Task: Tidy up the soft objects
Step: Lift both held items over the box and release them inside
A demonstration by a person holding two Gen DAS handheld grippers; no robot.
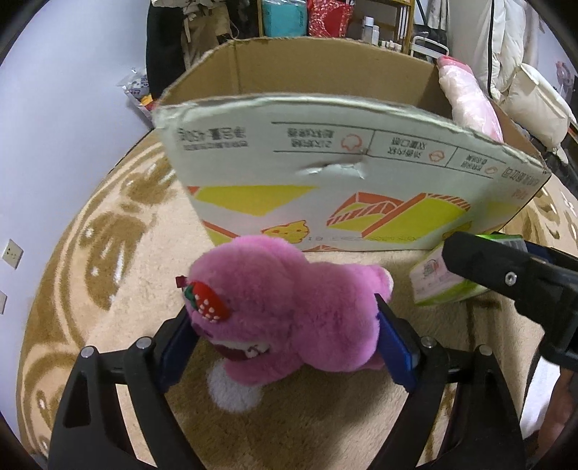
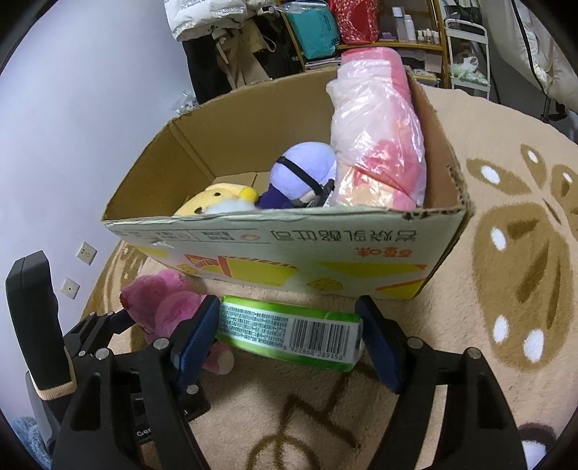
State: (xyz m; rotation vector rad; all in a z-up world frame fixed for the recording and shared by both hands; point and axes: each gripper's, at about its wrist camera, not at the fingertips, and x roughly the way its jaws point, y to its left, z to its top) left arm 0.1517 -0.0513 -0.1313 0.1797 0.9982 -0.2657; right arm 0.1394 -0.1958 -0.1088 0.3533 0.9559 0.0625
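Note:
My left gripper (image 1: 285, 325) is shut on a pink plush bear (image 1: 289, 311) with a strawberry on its head, held just in front of the cardboard box (image 1: 325, 180). My right gripper (image 2: 289, 332) is shut on a green tissue pack (image 2: 289, 330) with a barcode, also before the box (image 2: 289, 249). The bear (image 2: 169, 307) shows at lower left in the right wrist view, and the tissue pack (image 1: 433, 282) at right in the left wrist view. Inside the box lie a yellow plush (image 2: 213, 199), a purple plush (image 2: 303, 173) and a pink item in a plastic bag (image 2: 379, 144).
The box stands on a beige patterned rug (image 2: 505, 253). Behind it are shelves with bags and bottles (image 2: 361, 29), hanging clothes (image 1: 188, 43) and a white padded coat (image 1: 534, 90). A lilac wall (image 1: 54, 126) with sockets is on the left.

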